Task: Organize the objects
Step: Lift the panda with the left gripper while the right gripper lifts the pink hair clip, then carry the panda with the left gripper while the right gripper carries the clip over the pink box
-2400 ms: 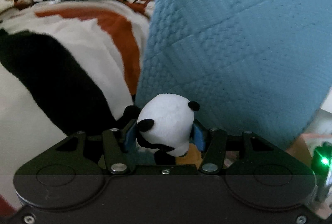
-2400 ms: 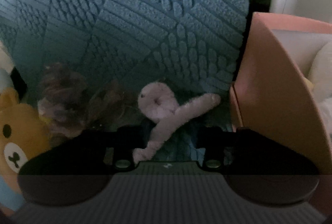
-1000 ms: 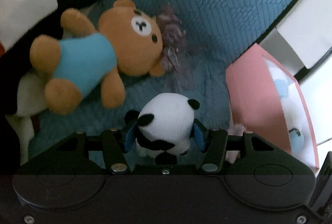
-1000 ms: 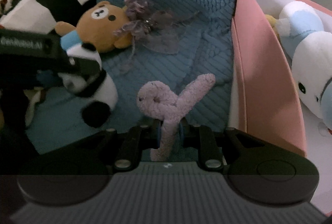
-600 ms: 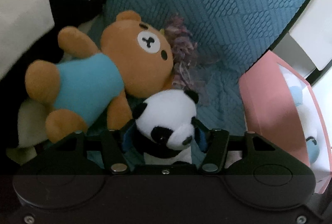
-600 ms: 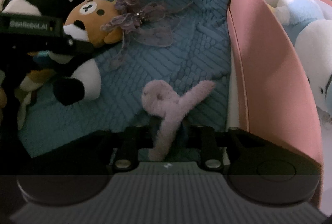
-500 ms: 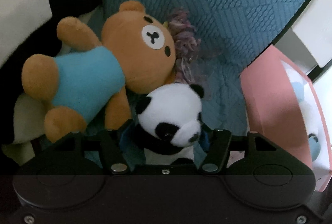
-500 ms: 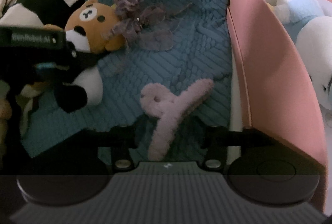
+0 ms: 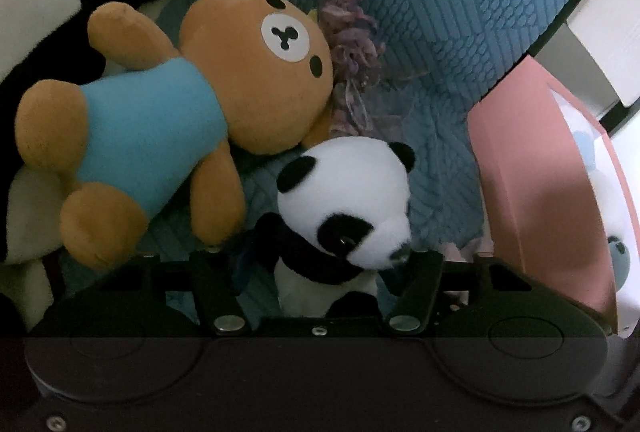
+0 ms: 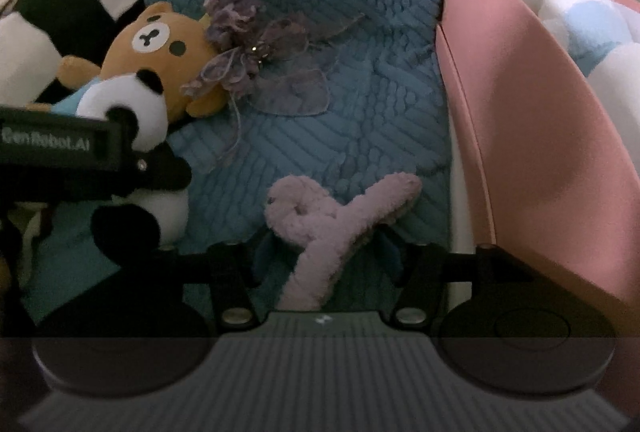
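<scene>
- One plush panda [image 9: 344,199], on the quilted blue cushion [image 9: 460,11] beside one brown bear [image 9: 224,79]; left tool [image 9: 320,260] seemingly grips its body.
- One fuzzy lilac clip [image 10: 340,220] lies between the just-widened, open right tool [image 10: 326,248].

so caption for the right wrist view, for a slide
Open right gripper around a lilac hair clip on a blue quilt.

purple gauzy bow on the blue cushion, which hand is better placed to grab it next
Right, probably: the right gripper has just been opening, pads clear of the fuzzy lilac clip between them, while the left gripper, jaws just closing, grips the black-and-white panda plush.
</scene>
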`<state>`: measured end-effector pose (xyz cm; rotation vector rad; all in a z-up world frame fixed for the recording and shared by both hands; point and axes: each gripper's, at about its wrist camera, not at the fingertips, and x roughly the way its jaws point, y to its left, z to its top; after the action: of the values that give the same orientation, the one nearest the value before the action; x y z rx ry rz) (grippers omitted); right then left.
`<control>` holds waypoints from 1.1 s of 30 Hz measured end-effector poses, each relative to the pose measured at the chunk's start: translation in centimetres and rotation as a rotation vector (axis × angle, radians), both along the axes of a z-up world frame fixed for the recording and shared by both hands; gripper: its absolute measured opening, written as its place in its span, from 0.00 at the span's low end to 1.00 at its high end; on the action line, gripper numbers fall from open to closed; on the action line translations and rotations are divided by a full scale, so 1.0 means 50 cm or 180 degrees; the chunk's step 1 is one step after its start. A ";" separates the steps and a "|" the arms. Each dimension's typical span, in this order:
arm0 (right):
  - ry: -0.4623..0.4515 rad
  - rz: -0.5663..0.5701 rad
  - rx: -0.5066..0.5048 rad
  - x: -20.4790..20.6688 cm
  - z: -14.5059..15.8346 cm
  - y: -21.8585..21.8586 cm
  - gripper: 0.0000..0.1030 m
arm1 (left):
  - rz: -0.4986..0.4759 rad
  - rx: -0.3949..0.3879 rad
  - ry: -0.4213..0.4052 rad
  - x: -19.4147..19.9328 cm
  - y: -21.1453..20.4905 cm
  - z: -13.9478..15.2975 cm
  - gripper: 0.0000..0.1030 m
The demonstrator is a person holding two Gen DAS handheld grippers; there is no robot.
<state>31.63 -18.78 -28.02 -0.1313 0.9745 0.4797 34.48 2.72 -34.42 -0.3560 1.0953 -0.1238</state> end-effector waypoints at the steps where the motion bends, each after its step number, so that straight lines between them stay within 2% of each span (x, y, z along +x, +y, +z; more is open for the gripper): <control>1: -0.0006 0.0008 -0.0009 0.000 0.000 0.002 0.56 | 0.0006 -0.0011 -0.0020 -0.001 0.002 0.004 0.51; 3: 0.0009 0.0013 0.0027 0.000 0.003 0.000 0.54 | -0.0002 -0.0055 -0.0062 -0.002 0.003 0.011 0.42; 6: -0.0023 0.0037 0.0060 -0.004 0.011 -0.001 0.50 | -0.0006 -0.0103 -0.0078 -0.007 0.005 0.020 0.41; 7: -0.0045 0.0051 0.0055 -0.006 0.014 0.000 0.47 | -0.0018 -0.0128 -0.0076 -0.010 0.005 0.022 0.41; 13: -0.0090 0.0119 0.0088 -0.025 0.033 -0.009 0.47 | -0.0089 -0.0185 -0.0137 -0.037 -0.001 0.037 0.40; 21: -0.0060 0.0134 0.0121 -0.047 0.059 -0.032 0.47 | -0.0033 -0.0282 -0.0071 -0.088 0.001 0.048 0.40; 23: 0.0002 0.0113 0.0189 -0.054 0.068 -0.042 0.47 | 0.0009 -0.0255 -0.0088 -0.100 0.003 0.057 0.40; 26: -0.0038 0.0171 0.0105 -0.076 0.082 -0.049 0.47 | 0.0004 -0.0221 -0.0175 -0.122 0.002 0.083 0.40; 33: -0.0106 0.0154 0.0174 -0.111 0.153 -0.086 0.47 | 0.0140 -0.0299 -0.0133 -0.170 0.015 0.122 0.40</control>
<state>26.06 -23.06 -20.38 -0.1136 0.9265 0.5466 25.99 3.45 -28.32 -0.4594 1.0420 -0.1433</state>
